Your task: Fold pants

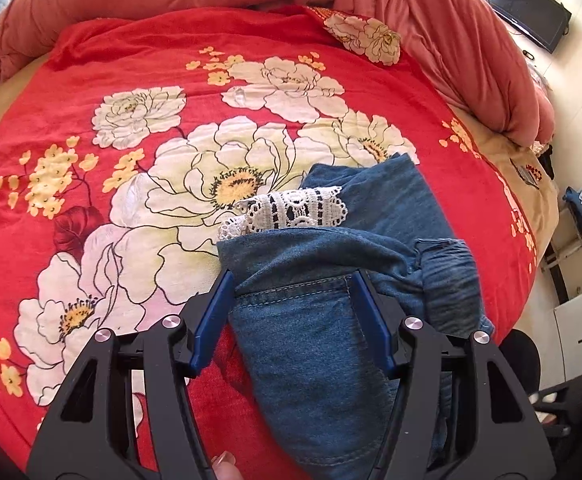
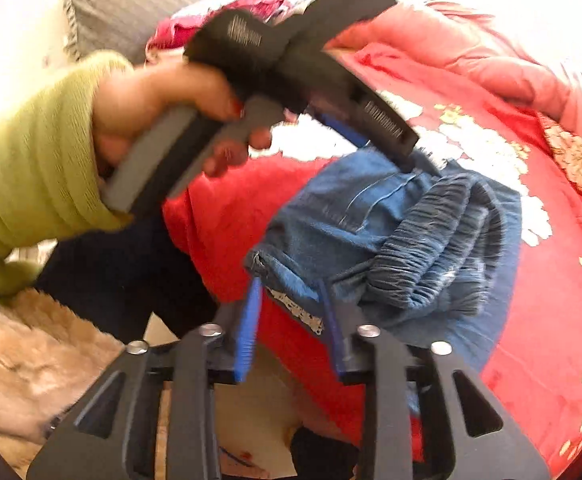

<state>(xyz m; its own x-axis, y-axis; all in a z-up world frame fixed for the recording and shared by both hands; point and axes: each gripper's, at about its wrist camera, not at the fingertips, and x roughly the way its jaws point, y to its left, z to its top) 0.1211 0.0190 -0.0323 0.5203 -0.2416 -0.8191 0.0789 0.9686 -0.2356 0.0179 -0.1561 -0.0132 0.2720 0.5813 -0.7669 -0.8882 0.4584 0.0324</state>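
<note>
Soft, limp pants (image 1: 311,320) bunched on bedspread (image 1: 91,208); left gripper (image 1: 291,280) straddles near fold unclenched, right gripper (image 2: 291,292) released at hem; best gripped at thick waistband (image 2: 431,248).

Blue denim pants (image 1: 315,312), folded into a compact bundle on the red flowered bedspread (image 1: 91,208) near the bed's edge. White lace trim (image 1: 291,210) poking out from between the layers at the far end. Gathered elastic waistband (image 2: 431,240) bunched along one side. Stitched seam across the top layer.
</note>
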